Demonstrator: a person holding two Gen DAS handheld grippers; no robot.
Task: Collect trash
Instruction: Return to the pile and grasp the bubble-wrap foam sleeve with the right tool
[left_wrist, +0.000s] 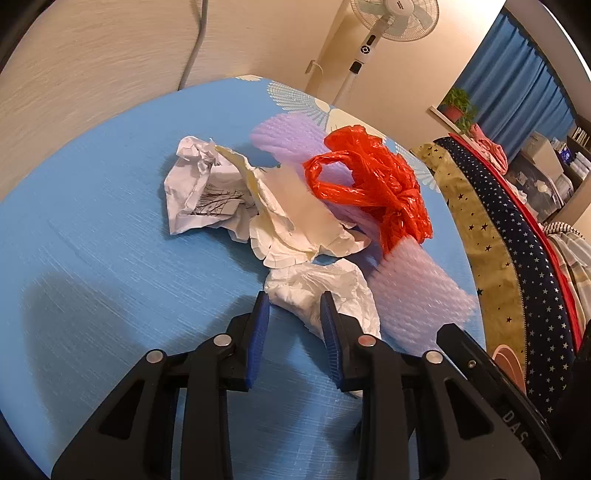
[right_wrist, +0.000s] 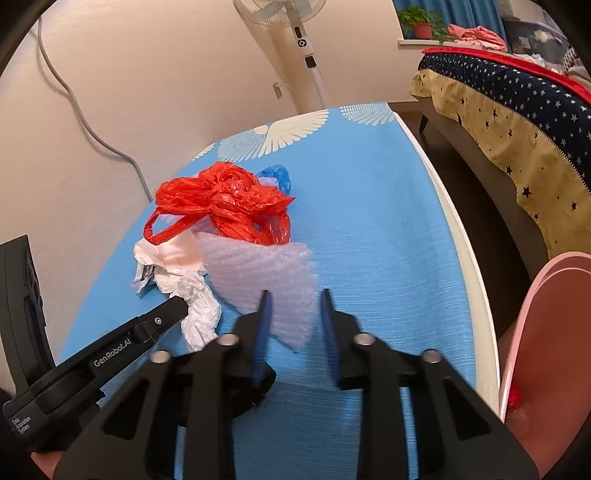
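The left gripper (left_wrist: 293, 314) pinches the soft, light crumpled white tissue (left_wrist: 325, 291) at its near edge, while the right gripper (right_wrist: 293, 314) nips the limp pale-lilac foam sheet (right_wrist: 266, 273) by its near corner.

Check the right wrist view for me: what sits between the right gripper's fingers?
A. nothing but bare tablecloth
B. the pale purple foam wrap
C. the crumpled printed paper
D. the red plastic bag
B. In the right wrist view the right gripper straddles the near edge of the pale purple foam wrap, while the red plastic bag lies further back on the pile.
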